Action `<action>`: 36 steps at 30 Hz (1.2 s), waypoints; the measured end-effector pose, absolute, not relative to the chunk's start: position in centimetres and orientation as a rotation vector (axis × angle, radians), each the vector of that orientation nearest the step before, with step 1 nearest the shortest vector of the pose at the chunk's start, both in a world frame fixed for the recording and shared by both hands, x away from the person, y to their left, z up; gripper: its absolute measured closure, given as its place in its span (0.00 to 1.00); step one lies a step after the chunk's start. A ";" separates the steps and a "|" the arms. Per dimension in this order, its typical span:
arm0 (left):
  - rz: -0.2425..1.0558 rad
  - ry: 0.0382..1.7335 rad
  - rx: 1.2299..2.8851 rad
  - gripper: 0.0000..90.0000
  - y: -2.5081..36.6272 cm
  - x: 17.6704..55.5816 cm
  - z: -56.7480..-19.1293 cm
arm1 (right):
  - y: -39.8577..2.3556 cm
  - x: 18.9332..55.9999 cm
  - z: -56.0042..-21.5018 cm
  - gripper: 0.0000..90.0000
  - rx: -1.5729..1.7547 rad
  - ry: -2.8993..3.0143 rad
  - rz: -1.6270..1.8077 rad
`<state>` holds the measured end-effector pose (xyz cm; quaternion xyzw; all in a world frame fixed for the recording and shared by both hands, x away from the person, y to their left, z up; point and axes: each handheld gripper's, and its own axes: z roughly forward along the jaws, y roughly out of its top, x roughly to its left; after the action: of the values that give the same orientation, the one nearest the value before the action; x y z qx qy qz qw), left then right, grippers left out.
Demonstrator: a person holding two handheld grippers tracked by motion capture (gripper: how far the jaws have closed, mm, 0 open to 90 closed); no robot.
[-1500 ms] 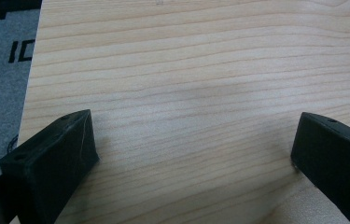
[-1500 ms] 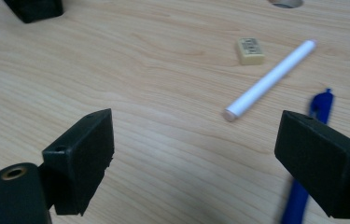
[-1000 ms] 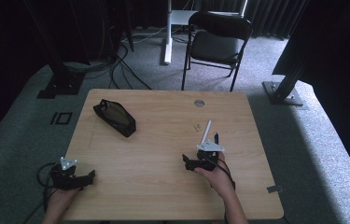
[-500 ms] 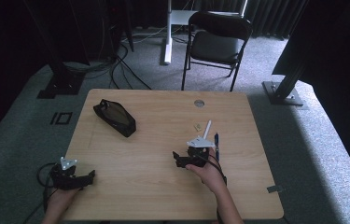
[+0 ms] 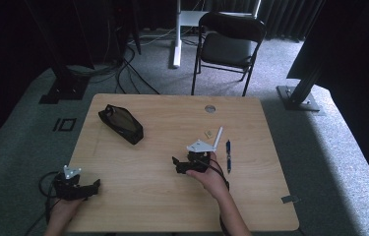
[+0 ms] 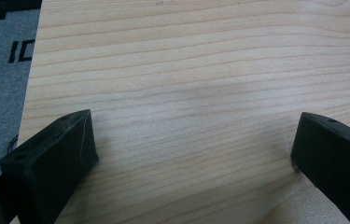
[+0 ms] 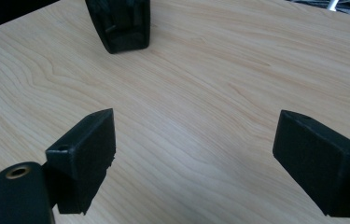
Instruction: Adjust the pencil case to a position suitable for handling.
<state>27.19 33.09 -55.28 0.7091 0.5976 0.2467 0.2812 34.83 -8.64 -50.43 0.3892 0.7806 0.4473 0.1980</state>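
Beyond the right gripper (image 7: 196,163), jaws spread wide: black case (image 7: 119,23), top cut off; left gripper (image 6: 191,158) likewise spread.

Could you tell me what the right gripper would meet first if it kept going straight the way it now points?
Probably the black case: the right gripper, open, faces it across bare table, though the case sits slightly off-centre.

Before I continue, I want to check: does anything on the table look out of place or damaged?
Nothing stands out. The black case, white pen and blue pen lie flat on the table, undamaged, nothing spilled.
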 end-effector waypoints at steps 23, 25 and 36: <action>0.661 1.601 1.900 0.00 33.1 27.2 -55.3 | -5.0 36.9 -50.6 0.15 1.008 2.249 1.246; 0.661 1.601 1.900 0.00 33.1 27.2 -55.3 | -4.7 37.1 -50.6 0.15 1.001 2.254 1.242; 0.661 1.601 1.900 0.00 33.1 27.2 -55.3 | -3.0 38.2 -50.7 0.15 0.984 2.282 1.246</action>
<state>27.20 33.09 -55.28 0.7091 0.5976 0.2468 0.2815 38.20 -3.05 -50.69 0.3482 0.8075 0.4409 0.1799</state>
